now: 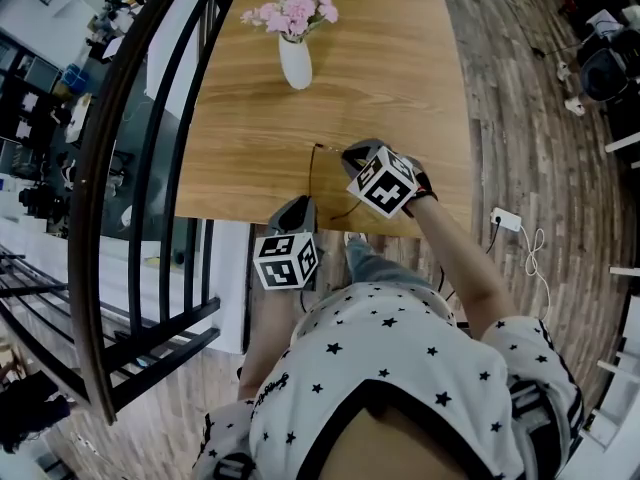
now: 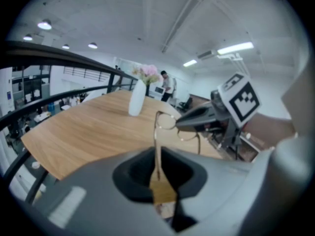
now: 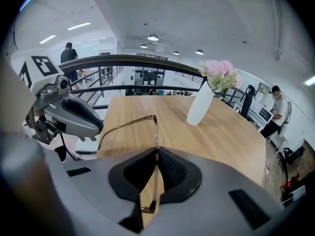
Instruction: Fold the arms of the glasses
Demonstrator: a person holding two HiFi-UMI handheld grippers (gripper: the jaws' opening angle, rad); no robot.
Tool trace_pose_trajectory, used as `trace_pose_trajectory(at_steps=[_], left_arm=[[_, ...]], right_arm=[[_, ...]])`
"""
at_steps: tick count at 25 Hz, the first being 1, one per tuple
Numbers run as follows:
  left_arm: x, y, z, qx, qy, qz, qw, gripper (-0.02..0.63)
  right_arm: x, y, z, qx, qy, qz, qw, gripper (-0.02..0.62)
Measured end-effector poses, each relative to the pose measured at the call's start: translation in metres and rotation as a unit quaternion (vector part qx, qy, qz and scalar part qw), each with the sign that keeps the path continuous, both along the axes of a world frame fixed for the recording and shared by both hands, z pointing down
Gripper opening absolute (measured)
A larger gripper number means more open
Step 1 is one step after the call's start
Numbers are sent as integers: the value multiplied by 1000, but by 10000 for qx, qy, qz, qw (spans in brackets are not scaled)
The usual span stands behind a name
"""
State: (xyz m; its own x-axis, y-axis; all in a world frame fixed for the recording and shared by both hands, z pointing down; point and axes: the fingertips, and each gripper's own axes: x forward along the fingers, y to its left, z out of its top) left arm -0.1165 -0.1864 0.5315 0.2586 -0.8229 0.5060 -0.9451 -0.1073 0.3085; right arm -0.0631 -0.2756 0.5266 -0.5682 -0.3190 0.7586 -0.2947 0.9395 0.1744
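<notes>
While R gripper [image 3: 156, 151] jaws clamp thin wire glasses [image 3: 155, 132], L gripper [image 2: 158, 155] jaws slack round slim temple arm [image 2: 156, 139].

Bright, even light falls from round ceiling lamps [image 3: 153, 37] and strip lights [image 2: 235, 48], so shadows on the worktop [image 1: 400, 88] are faint and soft. Both gripper views bulge fisheye-style and go black at the corners. The glasses [image 2: 167, 122] and the near foreground look blurred, and the railing [image 1: 85, 218] bows in the head view.
</notes>
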Motion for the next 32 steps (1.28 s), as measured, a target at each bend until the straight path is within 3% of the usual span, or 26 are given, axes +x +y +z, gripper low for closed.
trace_pose_trajectory(at_steps=[6, 32], left_arm=[[0, 16, -1, 28, -37, 112, 9999, 60], [19, 55, -21, 404, 41, 574, 9975, 26]], right_arm=[[1, 13, -16, 157, -104, 174, 9997, 20], [3, 62, -41, 402, -290, 517, 9974, 20]])
